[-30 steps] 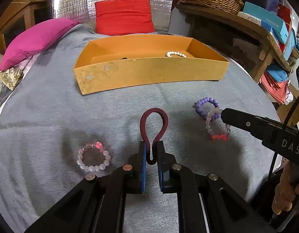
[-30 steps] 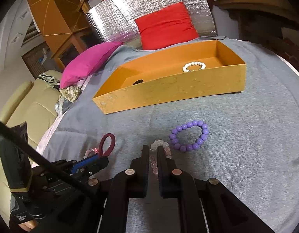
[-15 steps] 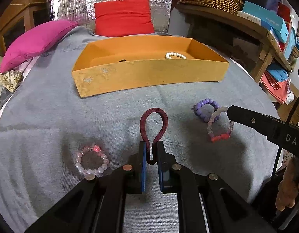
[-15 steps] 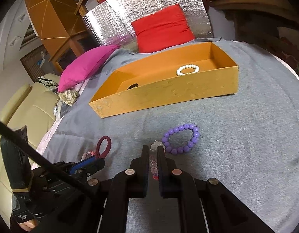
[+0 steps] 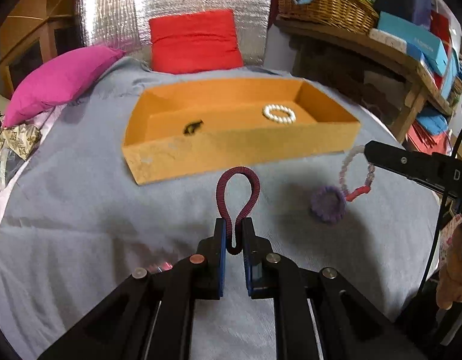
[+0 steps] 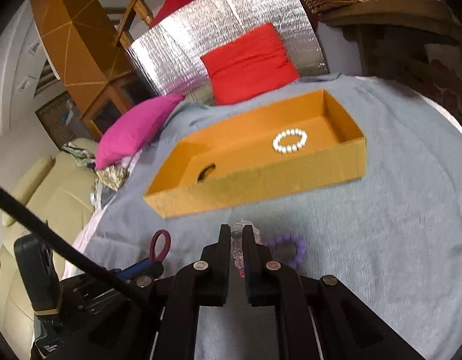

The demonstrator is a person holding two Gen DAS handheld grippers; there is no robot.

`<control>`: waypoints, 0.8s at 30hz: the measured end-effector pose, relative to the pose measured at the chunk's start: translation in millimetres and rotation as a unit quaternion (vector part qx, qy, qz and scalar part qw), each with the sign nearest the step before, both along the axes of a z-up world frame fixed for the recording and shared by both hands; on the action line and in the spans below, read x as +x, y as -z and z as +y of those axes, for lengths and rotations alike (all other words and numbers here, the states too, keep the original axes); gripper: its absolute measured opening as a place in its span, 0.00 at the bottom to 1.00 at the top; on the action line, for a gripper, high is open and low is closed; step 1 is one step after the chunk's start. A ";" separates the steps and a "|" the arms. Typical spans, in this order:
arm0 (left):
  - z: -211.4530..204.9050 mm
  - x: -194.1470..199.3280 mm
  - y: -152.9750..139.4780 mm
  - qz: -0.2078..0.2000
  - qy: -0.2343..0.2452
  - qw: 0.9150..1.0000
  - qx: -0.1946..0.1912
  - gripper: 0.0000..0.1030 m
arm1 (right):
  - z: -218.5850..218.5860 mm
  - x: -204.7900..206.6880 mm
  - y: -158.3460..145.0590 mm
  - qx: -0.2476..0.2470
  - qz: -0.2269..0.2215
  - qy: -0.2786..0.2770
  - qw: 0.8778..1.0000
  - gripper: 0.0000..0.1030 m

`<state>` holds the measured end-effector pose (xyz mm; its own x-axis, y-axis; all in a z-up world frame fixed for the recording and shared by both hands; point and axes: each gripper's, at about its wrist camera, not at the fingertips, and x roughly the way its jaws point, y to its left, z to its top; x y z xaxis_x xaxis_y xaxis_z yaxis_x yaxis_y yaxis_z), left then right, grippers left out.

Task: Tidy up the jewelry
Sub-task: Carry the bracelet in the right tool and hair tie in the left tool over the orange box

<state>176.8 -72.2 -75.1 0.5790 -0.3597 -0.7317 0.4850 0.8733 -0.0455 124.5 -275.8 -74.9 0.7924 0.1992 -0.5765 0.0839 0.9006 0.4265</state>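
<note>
Between my left fingers [image 5: 233,234] a dark red coiled hair tie [image 5: 237,192] stands up as a loop, pinched at its lower end by the blue pads, which sit almost together on it. My right gripper [image 6: 237,240] is clamped on a clear beaded bracelet [image 5: 355,169] — from the left view it dangles off the black fingertips above the cloth, pale beads with a red bit at the bottom. Just below it a purple bead bracelet [image 5: 327,204] lies flat on the cloth, blurred.

Beyond both lies the long orange cardboard tray [image 5: 237,150], open-topped, with a white pearl bracelet [image 5: 279,114] resting on its floor toward the right end and a small dark item [image 5: 192,127] near the left; I cannot tell what that one is.

Everything sits on a grey-blue cloth [image 5: 80,204] spread over a soft surface. At its far edge a magenta cushion [image 5: 59,81] leans on the left and a red cushion [image 5: 194,42] stands against a silver quilted foil panel [image 5: 116,21]. To the right a wooden shelf carries a wicker basket [image 5: 324,3] and blue boxes [image 5: 417,42]; a cream sofa [image 6: 44,198] shows at the left of the right view.

Both grippers point forward and downward toward the tray, the left one lower-left of the right — its black body and blue pads appear in the right view's corner. A hand [image 5: 453,282] grips the right tool's handle at the edge.
</note>
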 end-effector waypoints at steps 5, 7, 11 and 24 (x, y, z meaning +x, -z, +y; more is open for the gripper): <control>6.5 37.2 -24.8 -0.019 -0.024 0.999 -0.013 0.11 | -4.2 27.1 -28.0 0.006 -0.034 0.003 0.999 0.08; 8.0 58.0 -33.5 -0.023 -0.033 0.999 -0.022 0.11 | -5.5 41.3 -38.4 0.004 -0.048 0.004 0.999 0.08; 10.1 94.9 -37.0 -0.019 -0.049 0.998 -0.043 0.11 | -7.3 78.5 -49.0 0.016 -0.058 0.001 0.998 0.08; -0.4 181.6 8.7 0.034 -0.084 0.996 -0.027 0.11 | -13.4 185.0 -2.2 0.019 0.004 0.010 1.000 0.08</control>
<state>358.4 -72.6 -83.8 0.5840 -0.3023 -0.7533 0.3269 0.9371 -0.1226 309.5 -289.2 -72.7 0.7915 0.2054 -0.5756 0.1061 0.8814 0.4603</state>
